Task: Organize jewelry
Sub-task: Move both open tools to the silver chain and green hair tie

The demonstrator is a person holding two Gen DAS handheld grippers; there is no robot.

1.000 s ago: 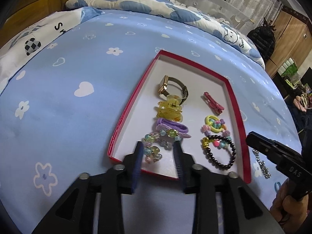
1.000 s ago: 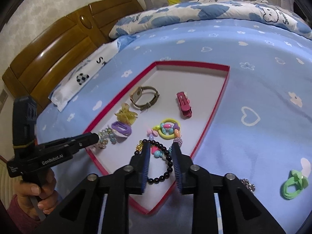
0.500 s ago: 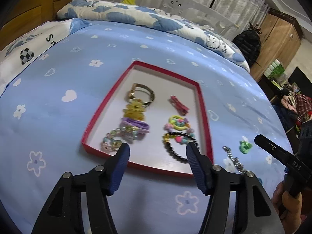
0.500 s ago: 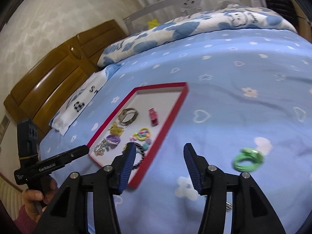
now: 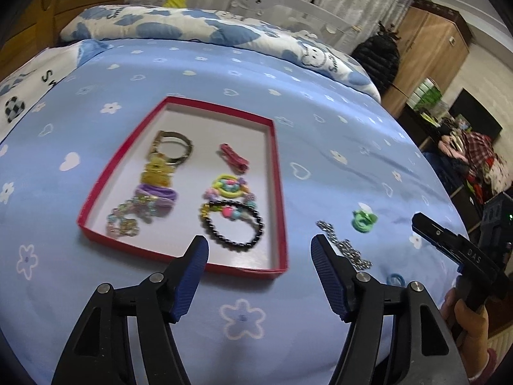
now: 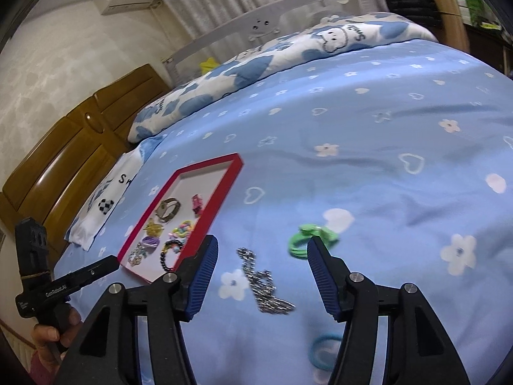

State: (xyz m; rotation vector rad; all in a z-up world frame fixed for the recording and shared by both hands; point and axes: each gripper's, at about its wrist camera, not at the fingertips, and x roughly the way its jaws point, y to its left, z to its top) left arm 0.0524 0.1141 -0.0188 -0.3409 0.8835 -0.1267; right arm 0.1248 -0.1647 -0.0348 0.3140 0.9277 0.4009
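A red-rimmed tray (image 5: 277,173) (image 6: 229,186) on the blue bedspread holds a watch (image 5: 173,147), a yellow claw clip (image 5: 155,171), a purple hair tie (image 5: 157,195), a pastel bead bracelet (image 5: 123,221), a red clip (image 5: 234,157), a colourful ring toy (image 5: 229,187) and a black bead bracelet (image 5: 235,226). Outside it lie a silver chain (image 6: 261,280) (image 5: 344,245), a green hair tie (image 6: 309,240) (image 5: 364,219) and a blue hair tie (image 6: 325,351). My left gripper (image 5: 259,250) is open and empty near the tray's front right corner. My right gripper (image 6: 261,253) is open and empty above the chain.
A patterned pillow (image 5: 198,32) and duvet lie at the bed's far end, with a wooden headboard (image 6: 64,147) to the left. A wardrobe (image 5: 426,51) and clutter stand beyond the bed's right edge.
Both grippers opened and drew back from the tray. The right one let go of the black bead bracelet in the tray and swung right over the chain and green tie.
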